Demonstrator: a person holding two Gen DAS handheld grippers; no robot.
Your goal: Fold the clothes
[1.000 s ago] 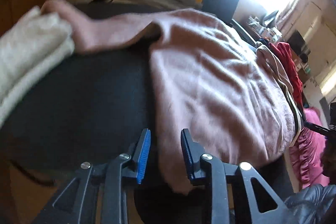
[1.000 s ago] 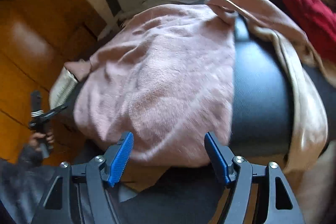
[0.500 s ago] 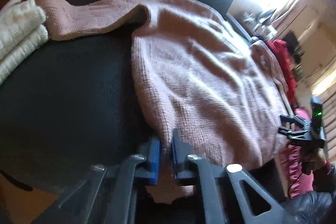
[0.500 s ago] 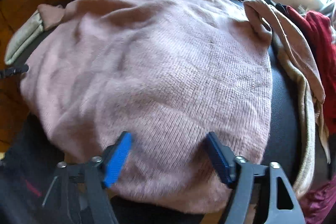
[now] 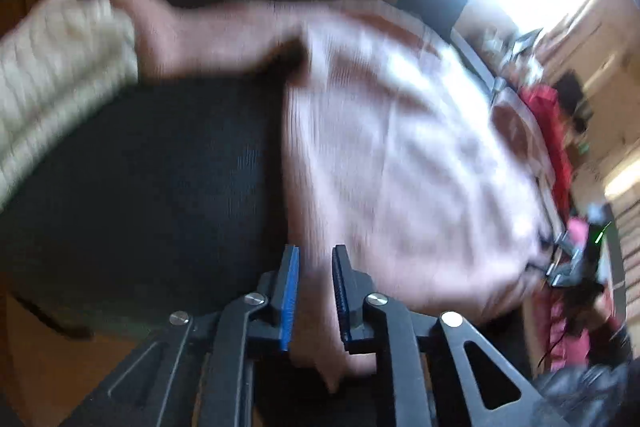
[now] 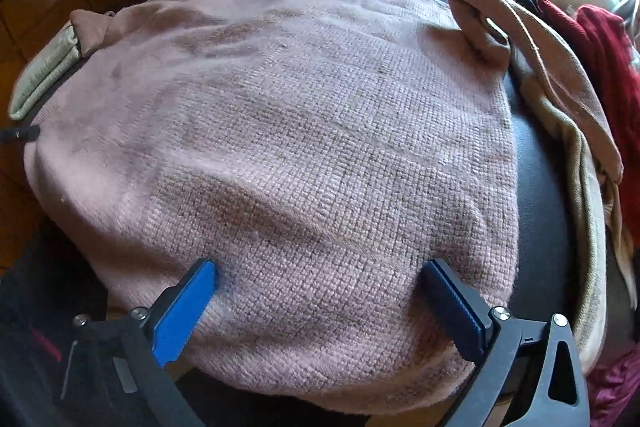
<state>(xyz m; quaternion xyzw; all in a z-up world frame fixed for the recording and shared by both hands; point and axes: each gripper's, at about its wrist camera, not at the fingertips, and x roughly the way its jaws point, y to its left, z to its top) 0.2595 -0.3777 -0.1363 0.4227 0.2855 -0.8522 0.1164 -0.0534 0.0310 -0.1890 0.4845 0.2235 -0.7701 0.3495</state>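
The pink knitted sweater (image 6: 304,131) is spread flat over a dark, rounded cushioned surface (image 6: 540,195), body uppermost, with shallow wrinkles across the knit. Its near hem overhangs the near edge of that surface. One sleeve (image 5: 192,31) is extended toward the far left corner, where its end lies against a folded cream knit (image 5: 56,75). In the left wrist view, which is motion-blurred, the near left corner of the hem is drawn between the left gripper (image 5: 314,291) jaws. The opposite sleeve (image 6: 480,23) is doubled up at the far right edge, touching a tan garment (image 6: 576,131).
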